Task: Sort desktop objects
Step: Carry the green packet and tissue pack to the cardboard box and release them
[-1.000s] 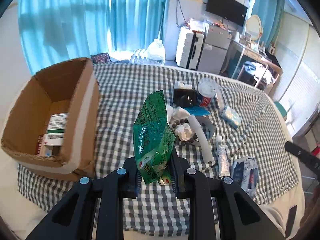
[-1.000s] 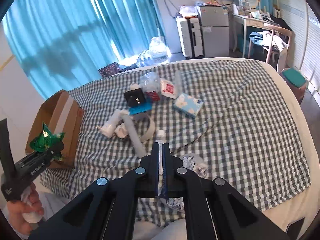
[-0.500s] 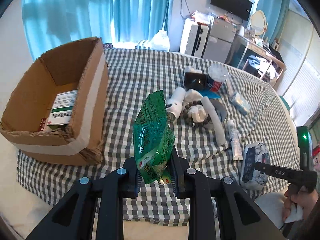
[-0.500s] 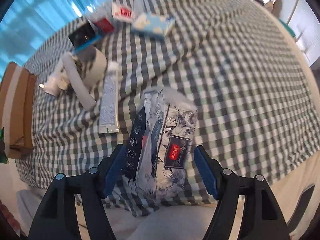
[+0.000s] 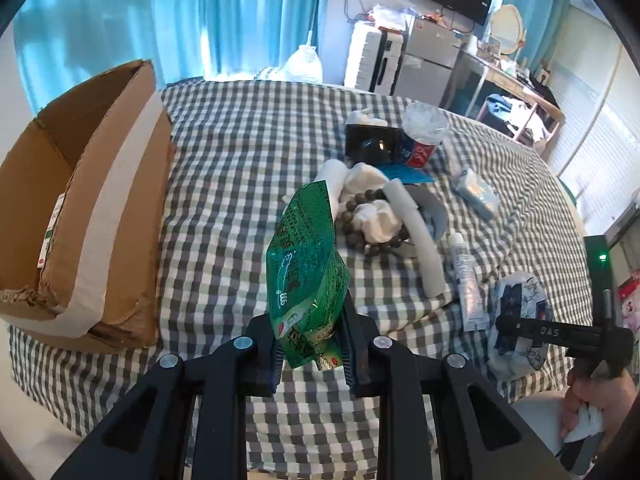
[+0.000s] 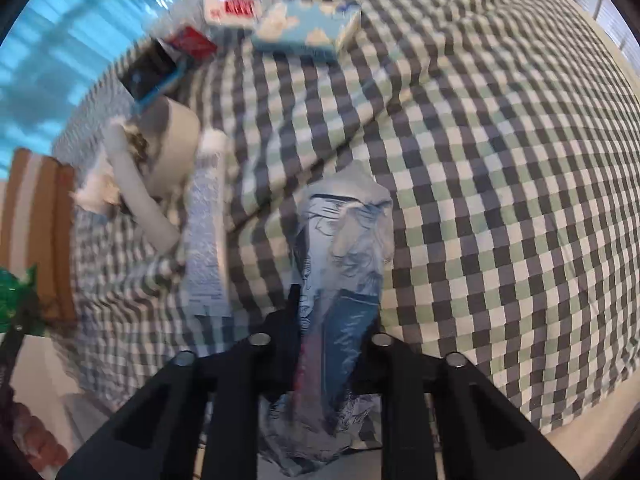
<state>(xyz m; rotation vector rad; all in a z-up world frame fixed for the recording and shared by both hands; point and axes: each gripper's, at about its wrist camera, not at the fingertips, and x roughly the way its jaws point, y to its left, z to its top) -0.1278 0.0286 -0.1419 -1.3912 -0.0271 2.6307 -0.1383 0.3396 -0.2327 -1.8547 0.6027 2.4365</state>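
My left gripper [image 5: 310,344] is shut on a green snack packet [image 5: 306,268] and holds it upright above the checkered cloth, right of the open cardboard box [image 5: 80,208]. My right gripper [image 6: 330,344] is shut on a blue-and-white tissue pack [image 6: 346,264] near the table's front edge; that pack and gripper also show in the left wrist view [image 5: 520,320]. A white tube [image 6: 206,224] lies just left of the pack.
A cluster lies mid-table: wooden beads [image 5: 360,224], a white foam roll [image 5: 420,236], a grey tape ring [image 5: 434,216], a black box [image 5: 370,140], a cup [image 5: 422,136] and a light-blue tissue packet [image 5: 478,192]. The box holds a carton [image 5: 50,232].
My right gripper came down over the tissue pack and closed on it. My left gripper moved closer to the box with the green packet still held.
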